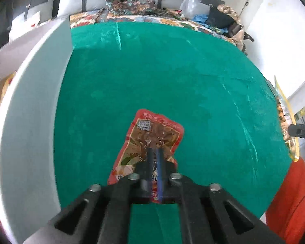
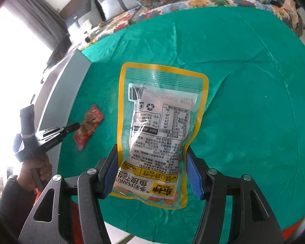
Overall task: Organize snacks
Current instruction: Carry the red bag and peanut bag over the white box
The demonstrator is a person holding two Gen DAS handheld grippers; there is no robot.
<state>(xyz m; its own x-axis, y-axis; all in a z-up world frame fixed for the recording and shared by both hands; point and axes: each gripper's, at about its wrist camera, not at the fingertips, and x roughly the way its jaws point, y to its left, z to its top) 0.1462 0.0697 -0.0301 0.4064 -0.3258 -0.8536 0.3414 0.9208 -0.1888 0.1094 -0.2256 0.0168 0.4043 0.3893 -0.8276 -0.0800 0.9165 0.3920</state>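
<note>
At the left edge of the green cloth, beside a grey board, the left gripper pinches the small red snack packet with narrowed jaws. Right of it, the right gripper clamps the yellow-rimmed peanut bag.

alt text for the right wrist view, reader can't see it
The right gripper clamps a yellow-edged peanut bag above a green tablecloth. At left, the left gripper pinches a small red snack packet beside a white box.
</note>
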